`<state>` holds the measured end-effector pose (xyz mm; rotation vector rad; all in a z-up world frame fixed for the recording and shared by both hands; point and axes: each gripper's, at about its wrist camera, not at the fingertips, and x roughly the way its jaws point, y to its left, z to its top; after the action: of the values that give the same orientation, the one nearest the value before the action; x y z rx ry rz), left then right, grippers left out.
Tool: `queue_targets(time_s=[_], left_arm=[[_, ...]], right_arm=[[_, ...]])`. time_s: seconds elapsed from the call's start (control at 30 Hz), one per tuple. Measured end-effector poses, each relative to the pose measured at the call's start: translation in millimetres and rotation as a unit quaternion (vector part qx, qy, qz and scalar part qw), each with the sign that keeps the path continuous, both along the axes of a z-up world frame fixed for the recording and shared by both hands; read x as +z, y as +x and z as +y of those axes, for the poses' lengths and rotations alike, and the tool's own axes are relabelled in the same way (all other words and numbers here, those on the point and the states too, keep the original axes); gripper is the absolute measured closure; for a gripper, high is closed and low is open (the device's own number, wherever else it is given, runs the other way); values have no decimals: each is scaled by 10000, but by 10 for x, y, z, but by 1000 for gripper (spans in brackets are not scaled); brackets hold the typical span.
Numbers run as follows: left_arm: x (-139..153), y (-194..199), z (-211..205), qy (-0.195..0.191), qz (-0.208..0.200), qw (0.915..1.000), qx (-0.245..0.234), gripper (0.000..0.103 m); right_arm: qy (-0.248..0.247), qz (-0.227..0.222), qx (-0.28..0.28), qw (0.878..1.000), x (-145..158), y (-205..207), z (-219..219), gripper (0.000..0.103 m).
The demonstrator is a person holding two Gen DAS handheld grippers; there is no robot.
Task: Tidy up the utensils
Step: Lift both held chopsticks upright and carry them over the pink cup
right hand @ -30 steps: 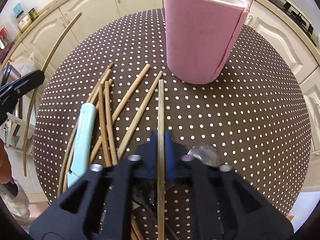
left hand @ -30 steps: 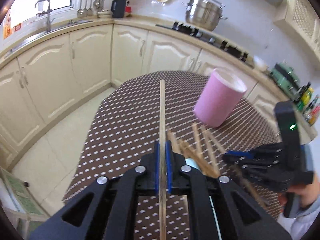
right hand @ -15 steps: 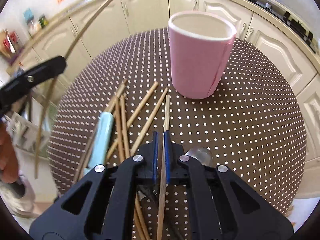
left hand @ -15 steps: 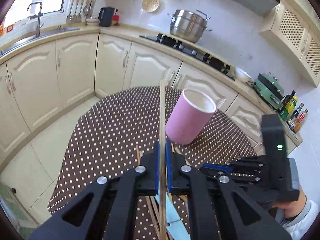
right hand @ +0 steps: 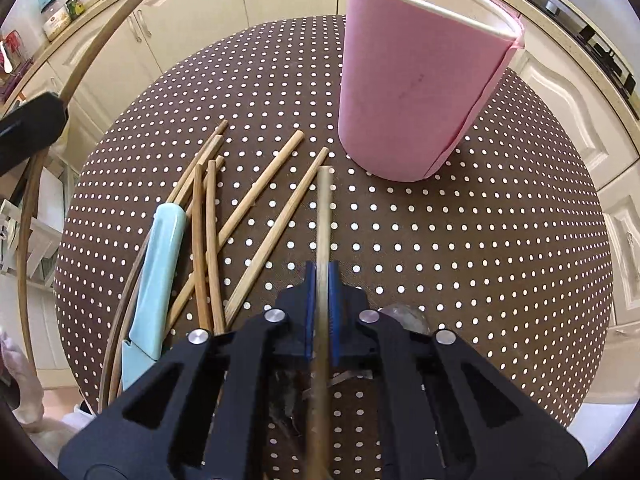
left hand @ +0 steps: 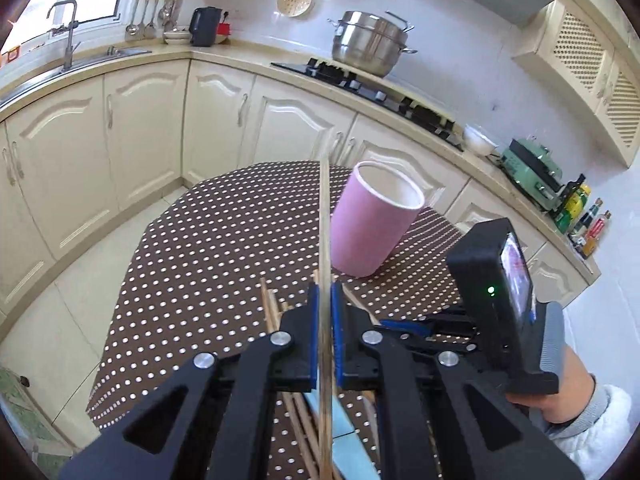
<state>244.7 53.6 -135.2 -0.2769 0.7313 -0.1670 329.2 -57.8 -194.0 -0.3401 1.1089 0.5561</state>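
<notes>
- Left gripper: jaws clamped on a single chopstick. It runs straight up out of the pads, tip high above the dotted table, long tail trailing back under the gripper.
- Loose chopsticks fan across the table's left half, beside a pale blue knife handle. Several overlap.
- Right gripper: jaws clamped on a second chopstick. This stick points forward along the fingers, its far tip just short of the pink holder's base.
- Pink holder: upright, far right of the pile, mouth open, nothing visible inside.
- A metal spoon bowl peeks out by the right gripper's right finger.
- Risks, as I judge them: both sticks are gripped low with long free ends, so either could pivot in the pads. A tip striking the holder's rim could tip the tall cup. Both grippers heading for one mouth may collide.
</notes>
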Motion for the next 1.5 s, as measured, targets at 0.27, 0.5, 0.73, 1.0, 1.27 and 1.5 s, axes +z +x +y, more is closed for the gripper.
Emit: queue_targets(time_s=[0.27, 0.5, 0.73, 1.0, 1.27, 1.5], left_arm=[[160, -32, -172, -16, -649, 9977, -179, 97], [373, 138, -366, -192, -1268, 9910, -385, 97], [688, 322, -563, -469, -2221, 9725, -528, 97], [1000, 575, -764, -308, -3496, 9358, -341, 97], [1026, 926, -761, -378, -3908, 9197, 23, 97], [815, 1240, -792, -238, -3808, 9243, 94, 97]], right_arm=[[993, -464, -202, 9938, 425, -149, -529, 97], [2041, -1502, -385, 9666, 1228, -290, -1007, 97], [2655, -2687, -577, 9241, 1961, -296, -1128, 97], [3395, -3533, -1030, 8656, 2319, -25, -1202, 97], [3560, -4179, -1343, 8250, 2276, 191, -1177, 97], [3629, -4100, -1500, 8232, 2008, 395, -1106, 97]])
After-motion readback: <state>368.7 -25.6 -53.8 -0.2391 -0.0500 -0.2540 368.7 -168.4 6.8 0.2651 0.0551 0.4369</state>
